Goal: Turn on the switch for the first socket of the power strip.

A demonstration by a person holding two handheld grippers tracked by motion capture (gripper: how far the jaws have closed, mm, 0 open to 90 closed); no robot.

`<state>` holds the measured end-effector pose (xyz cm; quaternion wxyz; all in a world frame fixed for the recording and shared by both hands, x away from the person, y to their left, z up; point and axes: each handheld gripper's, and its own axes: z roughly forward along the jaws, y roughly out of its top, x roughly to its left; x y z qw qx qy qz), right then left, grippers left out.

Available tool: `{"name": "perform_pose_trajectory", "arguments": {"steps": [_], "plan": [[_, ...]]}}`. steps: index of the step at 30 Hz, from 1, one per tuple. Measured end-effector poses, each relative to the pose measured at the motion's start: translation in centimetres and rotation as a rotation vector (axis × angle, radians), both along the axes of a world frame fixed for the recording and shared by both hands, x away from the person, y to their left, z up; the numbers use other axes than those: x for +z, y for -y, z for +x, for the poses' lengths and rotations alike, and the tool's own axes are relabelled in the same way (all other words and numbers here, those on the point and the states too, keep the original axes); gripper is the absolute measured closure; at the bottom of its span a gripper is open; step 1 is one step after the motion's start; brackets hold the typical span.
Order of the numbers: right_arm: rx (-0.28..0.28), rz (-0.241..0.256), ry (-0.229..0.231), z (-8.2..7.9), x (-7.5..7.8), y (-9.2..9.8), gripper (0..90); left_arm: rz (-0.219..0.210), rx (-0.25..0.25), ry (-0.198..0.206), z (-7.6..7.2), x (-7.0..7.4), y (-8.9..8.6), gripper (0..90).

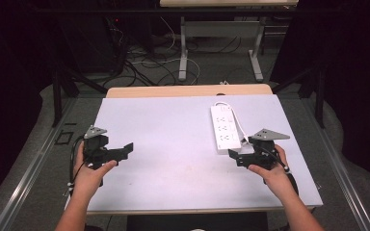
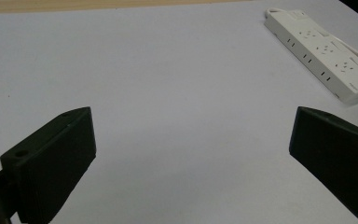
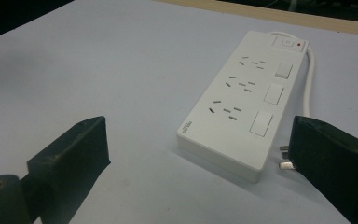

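A white power strip (image 1: 223, 127) with three sockets and three switches lies on the right half of the white table top (image 1: 164, 144). Its white cable (image 3: 311, 79) loops back along its right side. The metal prongs of its plug (image 3: 285, 158) lie beside its near end. My right gripper (image 1: 236, 156) hovers just short of the strip's near end, open, with nothing between the jaws. From the right gripper view the strip (image 3: 242, 102) sits straight ahead. My left gripper (image 1: 121, 151) is held open over the table's left side, empty, and the strip (image 2: 326, 53) lies far off to its right.
A wooden strip (image 1: 188, 90) edges the table's far side. Beyond it, the floor holds tangled cables (image 1: 144, 65) and the legs of another desk (image 1: 183, 48). Black frame struts (image 1: 58, 91) stand at both sides of the table.
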<state>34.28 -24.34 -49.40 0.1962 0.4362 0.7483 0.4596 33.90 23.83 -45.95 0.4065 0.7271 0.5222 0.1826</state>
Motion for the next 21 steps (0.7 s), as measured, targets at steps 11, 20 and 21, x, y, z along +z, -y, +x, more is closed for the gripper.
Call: {"name": "perform_pose_trajectory", "arguments": {"steps": [11, 20, 21], "plan": [[-0.053, 0.01, -0.009, 0.5, -1.3, 1.0, 5.0, -0.008, 0.01, 0.005, 0.0, -0.3, 0.2, 0.5], [-0.086, 0.011, -0.014, 0.9, -1.8, 1.8, 5.1, -0.005, 0.009, -0.003, 0.1, -0.3, 0.0, 0.5], [-0.082, 0.013, -0.014, 0.9, -1.9, 1.9, 5.1, -0.002, 0.005, -0.011, 0.1, -0.2, 0.0, 0.5]]}}
